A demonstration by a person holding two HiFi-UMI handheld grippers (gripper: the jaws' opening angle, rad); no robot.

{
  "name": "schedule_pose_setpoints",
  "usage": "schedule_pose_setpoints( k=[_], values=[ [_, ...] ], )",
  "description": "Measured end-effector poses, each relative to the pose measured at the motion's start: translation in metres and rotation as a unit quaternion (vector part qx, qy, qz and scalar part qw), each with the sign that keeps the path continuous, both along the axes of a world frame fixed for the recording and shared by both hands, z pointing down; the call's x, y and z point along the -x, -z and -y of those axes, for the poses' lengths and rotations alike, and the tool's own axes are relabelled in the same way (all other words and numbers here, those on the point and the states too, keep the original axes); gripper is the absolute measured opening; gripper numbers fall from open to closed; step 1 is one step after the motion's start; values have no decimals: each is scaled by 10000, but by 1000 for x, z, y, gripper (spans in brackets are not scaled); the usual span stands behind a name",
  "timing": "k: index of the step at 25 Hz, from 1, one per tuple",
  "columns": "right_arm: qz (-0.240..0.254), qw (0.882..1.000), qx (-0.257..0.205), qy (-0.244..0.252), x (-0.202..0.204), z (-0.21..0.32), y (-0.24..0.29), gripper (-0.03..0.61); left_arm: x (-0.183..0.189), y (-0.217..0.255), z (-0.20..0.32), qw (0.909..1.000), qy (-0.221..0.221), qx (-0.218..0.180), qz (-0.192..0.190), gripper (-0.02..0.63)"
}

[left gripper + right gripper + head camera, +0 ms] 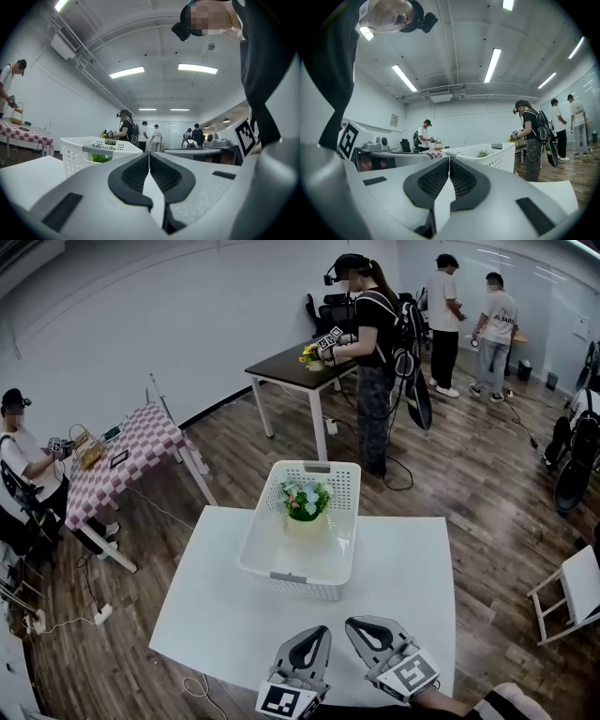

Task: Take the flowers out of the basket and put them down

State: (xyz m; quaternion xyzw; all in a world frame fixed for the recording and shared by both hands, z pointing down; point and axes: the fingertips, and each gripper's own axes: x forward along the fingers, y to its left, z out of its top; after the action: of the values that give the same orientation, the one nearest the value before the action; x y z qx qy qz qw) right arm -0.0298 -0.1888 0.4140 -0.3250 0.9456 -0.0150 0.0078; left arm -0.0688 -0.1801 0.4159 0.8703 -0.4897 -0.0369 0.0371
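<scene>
A bunch of white and pale flowers with green leaves (306,500) stands in a yellowish pot inside the white perforated basket (272,576) on the white table (220,615). Both grippers hover over the table's near edge, short of the basket. My left gripper (323,630) is shut with nothing in it, and so is my right gripper (350,622) beside it. In the left gripper view the left gripper (149,155) points toward the basket (77,152), where green leaves (100,158) show. The right gripper (449,160) sees the basket (490,157) ahead to its right.
A checkered table (127,460) with a seated person stands at the left. A person with grippers works at a dark table (281,367) behind the basket. Two more people stand at the back right. A white folding chair (572,596) is at the right, and cables lie on the floor.
</scene>
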Motion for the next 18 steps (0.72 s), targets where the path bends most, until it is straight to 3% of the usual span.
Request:
schedule_pose_setpoints(
  k=[9, 15, 18],
  values=[
    [51, 9985, 118, -523, 30, 56, -10, 18, 32, -10, 55, 9983, -556, 127, 100, 9],
    [-66, 9954, 394, -867, 25, 66, -20, 18, 36, -14, 72, 9966, -786, 191, 135, 9],
    [56, 9960, 321, -836, 17, 62, -19, 20, 29, -26, 73, 9960, -788, 378, 156, 9]
  ],
)
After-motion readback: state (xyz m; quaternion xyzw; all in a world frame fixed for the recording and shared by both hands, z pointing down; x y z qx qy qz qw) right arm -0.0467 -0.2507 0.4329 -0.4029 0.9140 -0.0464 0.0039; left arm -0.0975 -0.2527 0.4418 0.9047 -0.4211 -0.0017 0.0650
